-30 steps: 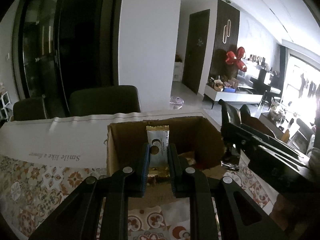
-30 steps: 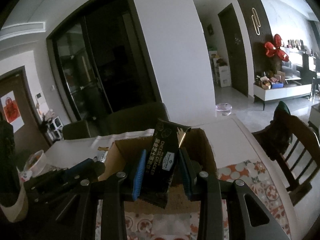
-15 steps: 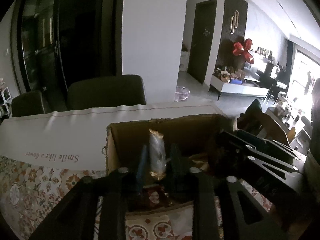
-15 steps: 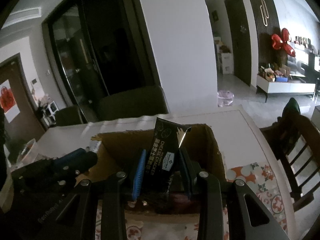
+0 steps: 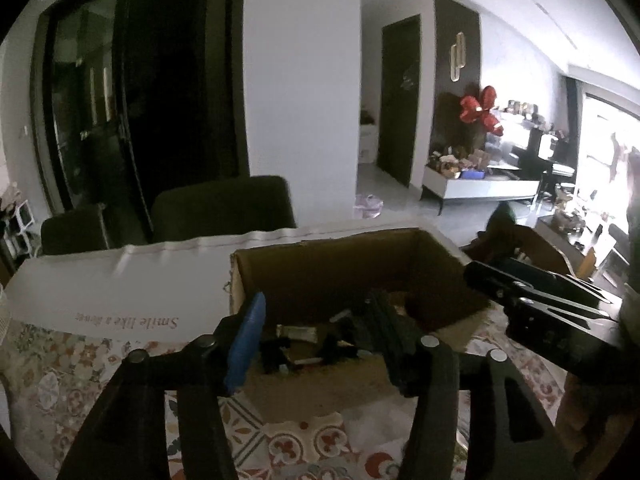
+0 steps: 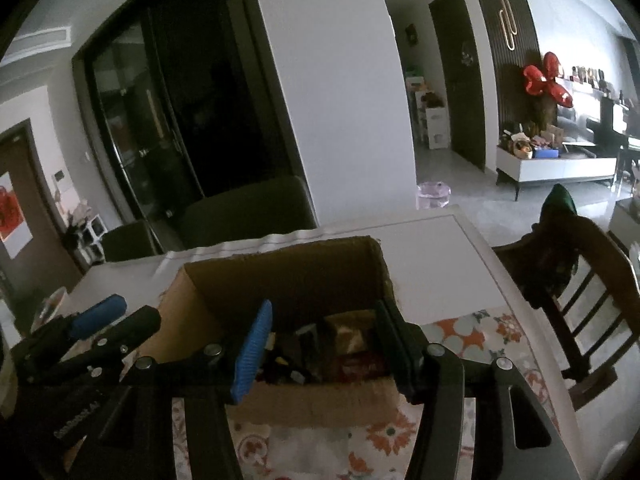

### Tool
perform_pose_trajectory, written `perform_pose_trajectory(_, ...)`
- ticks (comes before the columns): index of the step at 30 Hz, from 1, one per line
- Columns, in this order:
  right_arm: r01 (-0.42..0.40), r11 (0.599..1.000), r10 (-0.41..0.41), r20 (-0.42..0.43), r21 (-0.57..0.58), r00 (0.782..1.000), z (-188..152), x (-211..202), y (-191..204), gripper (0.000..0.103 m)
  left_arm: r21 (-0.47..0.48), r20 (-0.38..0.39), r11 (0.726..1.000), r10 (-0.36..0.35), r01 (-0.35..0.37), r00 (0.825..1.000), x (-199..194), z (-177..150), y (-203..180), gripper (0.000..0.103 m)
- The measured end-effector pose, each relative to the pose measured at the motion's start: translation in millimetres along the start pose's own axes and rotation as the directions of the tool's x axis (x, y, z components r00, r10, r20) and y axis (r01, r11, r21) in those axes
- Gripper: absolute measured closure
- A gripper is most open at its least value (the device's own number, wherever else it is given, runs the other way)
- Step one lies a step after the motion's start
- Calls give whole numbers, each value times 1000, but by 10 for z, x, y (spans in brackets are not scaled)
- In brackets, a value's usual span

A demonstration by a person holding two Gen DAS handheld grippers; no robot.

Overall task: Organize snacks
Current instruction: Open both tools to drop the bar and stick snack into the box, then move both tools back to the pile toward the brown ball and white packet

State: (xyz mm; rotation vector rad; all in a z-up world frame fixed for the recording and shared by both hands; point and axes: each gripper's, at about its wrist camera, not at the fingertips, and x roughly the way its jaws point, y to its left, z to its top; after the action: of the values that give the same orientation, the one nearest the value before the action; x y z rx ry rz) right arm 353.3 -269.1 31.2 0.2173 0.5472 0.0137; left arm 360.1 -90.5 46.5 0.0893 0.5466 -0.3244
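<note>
An open cardboard box (image 5: pixel 352 264) (image 6: pixel 288 276) stands on the patterned tablecloth with several snack packets (image 5: pixel 298 334) (image 6: pixel 348 340) lying in its bottom. My left gripper (image 5: pixel 316 320) hangs over the box's near edge, its jaws opening, with nothing between them. My right gripper (image 6: pixel 324 320) is over the same box from the right side, its jaws also opening and empty. Each gripper shows in the other's view: the right one (image 5: pixel 532 300) at the right, the left one (image 6: pixel 92 332) at the lower left.
A white sheet with printed words (image 5: pixel 120 292) covers the table behind the box. Dark chairs (image 5: pixel 220 208) stand beyond the table, and a wooden chair (image 6: pixel 580 276) is at the right. A patterned cloth (image 6: pixel 472 332) covers the near table.
Both grippers have opened and let go: the gold-ended packet left the left jaws and the black cheese cracker packet left the right jaws. Both packets have gone down into the box.
</note>
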Motion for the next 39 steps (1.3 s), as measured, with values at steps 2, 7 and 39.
perform_pose_trajectory(2,0,1000,0,17,-5,1000,-61,-135,-9,48,11,20,1000,-10,10,1000,-125,-41,-42,46)
perform_pose_trajectory(7,29,999,-29,59,-15,998,-178,-410,-38,39,7,41,999,-36,36,999,-345,-145,-104,45)
perform_pose_trajectory(39,233,970,-237,-55,-70,970,-1597,-747,-406,39,92,-144,988,-109,123,984,-304,-1575,-491,42)
